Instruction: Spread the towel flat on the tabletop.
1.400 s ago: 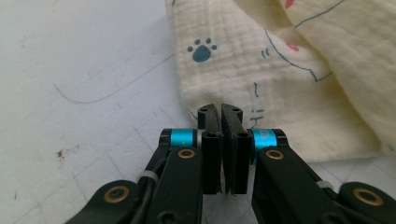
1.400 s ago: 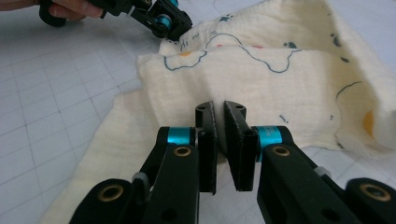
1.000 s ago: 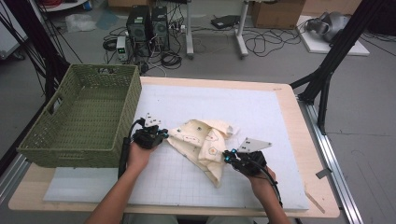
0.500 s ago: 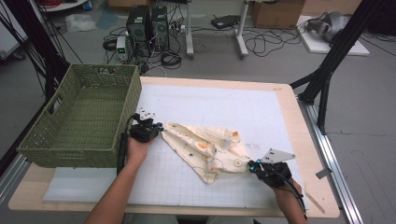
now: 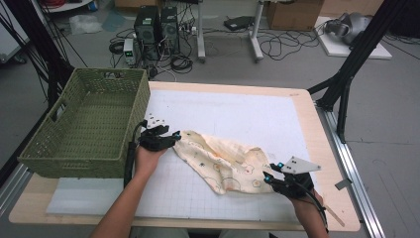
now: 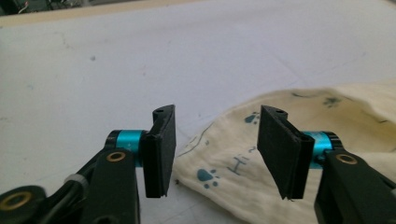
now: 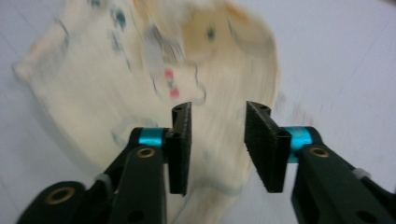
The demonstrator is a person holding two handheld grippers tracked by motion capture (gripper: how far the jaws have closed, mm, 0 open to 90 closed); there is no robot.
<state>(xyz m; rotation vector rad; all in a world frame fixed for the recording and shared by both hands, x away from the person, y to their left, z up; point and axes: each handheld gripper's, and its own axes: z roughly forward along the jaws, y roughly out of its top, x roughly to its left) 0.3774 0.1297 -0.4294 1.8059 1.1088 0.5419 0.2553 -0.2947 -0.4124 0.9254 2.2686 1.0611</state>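
A cream cloth [image 5: 225, 161] with small paw and animal prints lies stretched out on the white mat, slanting from centre left to front right. My left gripper [image 5: 172, 140] is at its left corner. Its jaws have just been opening and stand apart, with the cloth's [image 6: 224, 175] edge lying on the mat between the pads [image 6: 161, 149], untouched. My right gripper [image 5: 269, 178] is at the cloth's front right end. Its jaws have also just been opening; in the right gripper view they [image 7: 218, 144] gape over the blurred cloth [image 7: 116, 70] without pressing it.
A green wicker basket [image 5: 79, 151] stands on the table's left side, close to my left hand. The white gridded mat [image 5: 237, 109] covers most of the wooden table [image 5: 324, 158]. Computers, cables and black stand legs are on the floor beyond.
The cloth was bunched between both shut grippers; the right gripper pulled its end out to the right and front, spreading it flat. Both grippers have since opened and let go.
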